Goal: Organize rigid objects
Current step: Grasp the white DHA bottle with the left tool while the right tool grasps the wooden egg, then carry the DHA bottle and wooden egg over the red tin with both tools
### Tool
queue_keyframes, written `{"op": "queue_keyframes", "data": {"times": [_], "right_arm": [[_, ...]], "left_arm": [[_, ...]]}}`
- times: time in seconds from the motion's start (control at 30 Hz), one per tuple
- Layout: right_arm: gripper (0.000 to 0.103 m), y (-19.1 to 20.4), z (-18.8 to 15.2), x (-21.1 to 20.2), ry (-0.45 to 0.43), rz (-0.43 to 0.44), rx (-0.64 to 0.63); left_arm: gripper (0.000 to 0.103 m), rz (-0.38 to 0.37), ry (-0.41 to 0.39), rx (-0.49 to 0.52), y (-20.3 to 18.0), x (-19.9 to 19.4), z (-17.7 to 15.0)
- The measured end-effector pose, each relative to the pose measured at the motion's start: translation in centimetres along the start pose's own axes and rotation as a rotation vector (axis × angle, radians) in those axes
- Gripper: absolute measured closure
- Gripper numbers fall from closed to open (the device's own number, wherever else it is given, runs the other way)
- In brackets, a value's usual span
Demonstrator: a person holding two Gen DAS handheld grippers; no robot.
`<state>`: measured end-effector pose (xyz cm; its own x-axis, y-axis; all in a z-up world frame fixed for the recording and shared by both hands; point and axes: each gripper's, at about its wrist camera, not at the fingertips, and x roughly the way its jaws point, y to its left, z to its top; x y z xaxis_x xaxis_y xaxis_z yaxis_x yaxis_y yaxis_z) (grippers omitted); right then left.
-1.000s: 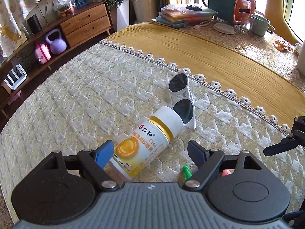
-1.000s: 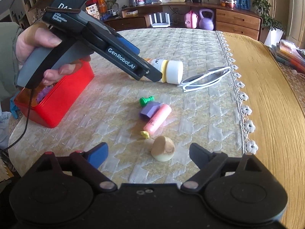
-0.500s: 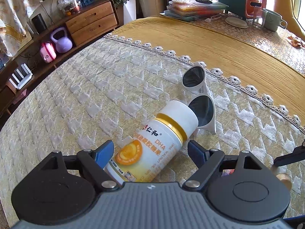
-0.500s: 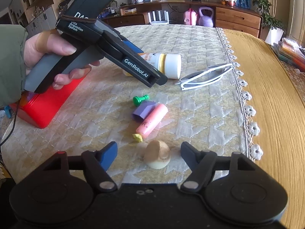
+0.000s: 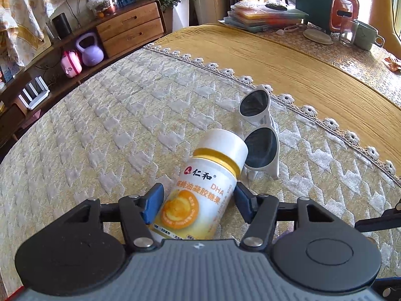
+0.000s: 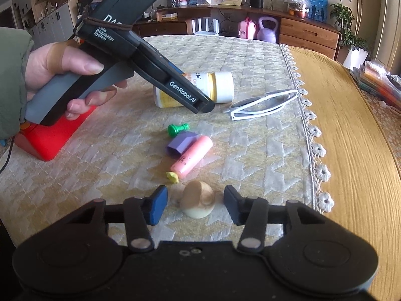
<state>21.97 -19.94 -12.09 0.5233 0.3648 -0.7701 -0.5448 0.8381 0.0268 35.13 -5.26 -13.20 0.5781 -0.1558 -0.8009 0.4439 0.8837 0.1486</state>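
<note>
Left wrist view: on the quilted cream surface (image 5: 105, 130), the left hand-held gripper (image 5: 198, 202) is closing around a lying white supplement bottle (image 5: 200, 195), pads at its sides. The right hand-held gripper (image 6: 193, 204) is closing, narrow, around a small beige wooden piece (image 6: 198, 202), pads apart from it.

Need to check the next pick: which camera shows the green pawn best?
The right wrist view: the green pawn lies in plain sight on its side, beside the purple block, short of the bottle. The left wrist view does not show it; it seems hidden behind that gripper's body.
</note>
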Motion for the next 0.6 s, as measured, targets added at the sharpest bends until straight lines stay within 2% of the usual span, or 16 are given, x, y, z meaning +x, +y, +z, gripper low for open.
{"op": "queue_keyframes", "data": {"times": [0.2,0.6], "right_arm": [[0.074,0.3,-0.2,-0.3,-0.001,-0.023,0.004],[0.075,0.6,-0.6,-2.2,-0.019,-0.034,0.060]], "left_arm": [[0.051,0.011,0.020,-0.049,-0.2,-0.7,-0.4],[0.056,0.025,0.058,-0.228,-0.3,-4.0,-2.8]]}}
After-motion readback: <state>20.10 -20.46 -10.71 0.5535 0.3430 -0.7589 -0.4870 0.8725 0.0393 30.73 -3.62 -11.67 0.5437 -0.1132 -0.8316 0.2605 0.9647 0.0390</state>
